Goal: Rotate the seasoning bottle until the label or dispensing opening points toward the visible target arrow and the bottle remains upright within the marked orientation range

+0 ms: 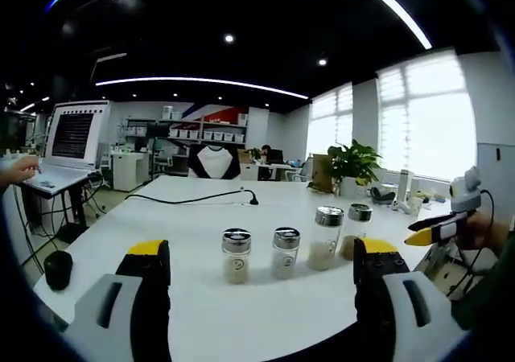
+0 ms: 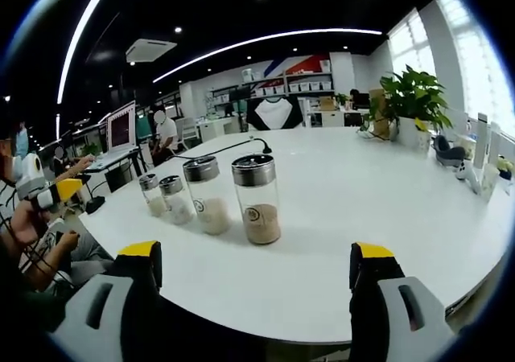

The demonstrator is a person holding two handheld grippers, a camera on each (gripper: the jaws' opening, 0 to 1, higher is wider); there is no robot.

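On a long white table (image 1: 201, 298) in a bright open office, four glass seasoning bottles with metal lids are standing upright in a row. In the left gripper view, going left to right, a person's hand (image 1: 18, 170) is resting at a laptop (image 1: 71, 139), a small black cup (image 1: 58, 269) is sitting near the table's edge, and a black cable (image 1: 193, 198) is trailing across the top. The two shorter bottles (image 1: 236, 255) (image 1: 286, 252) are standing ahead of the left gripper (image 1: 261, 269), whose jaws are spread wide, holding nothing. Two taller bottles (image 1: 325, 238) (image 1: 357, 227) are following, then a potted plant (image 1: 354, 163) by the bright windows (image 1: 426, 113).

In the right gripper view, the right gripper (image 2: 255, 264) is also gaping wide and empty, with the nearest tall bottle (image 2: 257, 199) standing just ahead between its jaws.
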